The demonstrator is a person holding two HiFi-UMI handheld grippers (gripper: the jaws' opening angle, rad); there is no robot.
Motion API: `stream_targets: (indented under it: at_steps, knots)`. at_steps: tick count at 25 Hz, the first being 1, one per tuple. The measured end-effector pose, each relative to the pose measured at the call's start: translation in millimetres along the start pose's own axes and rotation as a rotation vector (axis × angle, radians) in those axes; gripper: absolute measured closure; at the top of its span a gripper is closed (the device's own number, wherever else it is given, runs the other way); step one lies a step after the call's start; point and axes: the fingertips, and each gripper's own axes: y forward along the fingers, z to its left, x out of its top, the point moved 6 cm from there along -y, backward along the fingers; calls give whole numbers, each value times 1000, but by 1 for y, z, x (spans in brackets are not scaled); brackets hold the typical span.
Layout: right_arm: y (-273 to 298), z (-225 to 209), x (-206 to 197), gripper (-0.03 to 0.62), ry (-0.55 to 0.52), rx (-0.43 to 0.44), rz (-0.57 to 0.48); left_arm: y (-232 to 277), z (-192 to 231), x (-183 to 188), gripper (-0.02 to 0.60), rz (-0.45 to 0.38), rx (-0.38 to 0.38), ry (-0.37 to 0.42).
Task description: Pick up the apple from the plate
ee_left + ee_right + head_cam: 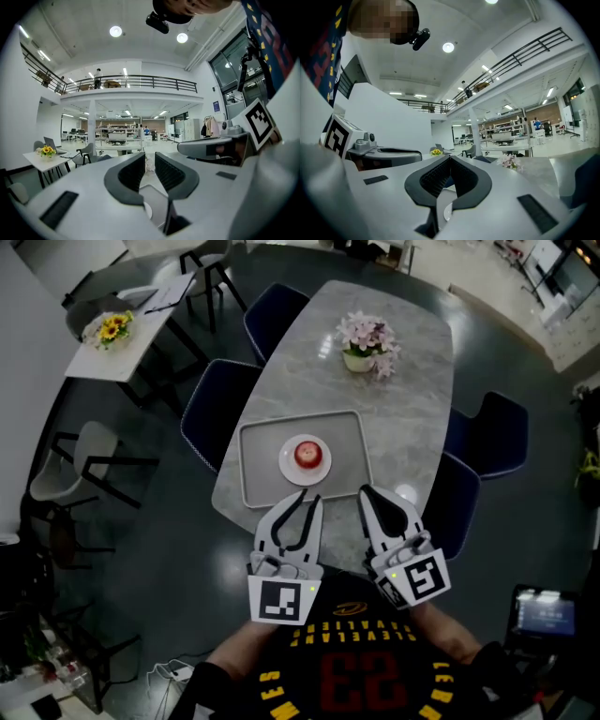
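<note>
A red apple (307, 455) sits upright on a small white plate (290, 468), which rests in a grey tray (255, 468) on the marbled grey table (412, 390). Both grippers hover side by side above the table's near edge, short of the tray and pointing at it. My left gripper (311, 497) (149, 161) holds nothing, its jaws only a narrow gap apart. My right gripper (366, 491) (450, 159) has its fingertips touching, and nothing is between them. The apple is hidden in both gripper views, where only a sliver of plate (447, 212) shows under the jaws.
A pot of pink flowers (368, 338) stands at the table's far end. Dark blue chairs (220, 409) (487, 432) flank the table on both sides. A white table with yellow flowers (112, 329) stands at the far left. The floor lies below the near edge.
</note>
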Motion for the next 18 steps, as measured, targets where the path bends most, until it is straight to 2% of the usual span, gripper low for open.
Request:
stream_targets:
  at_steps: [2,7,9,13,16,18]
  knots:
    - [13,-7,-7,588,33,-20,32,9,12,-6,514,26,-13,-22]
    - [41,-22,-28,588,98,-77,103,29,42,-21,514,80,-37,-10]
    - [50,-25,-36,588,110,-90,127,34,51,-29,514,106,-63,-52]
    - [63,-30,-56,588,172,-91,203,49,66,-53,514,186,-142,-184]
    - [69,-38,-72,586,169,-131,232,62,80,-71,512,241,-152,-206]
    - [71,-44,-82,528,179,-164,250,69,87,-83,511,285,-157,-228]
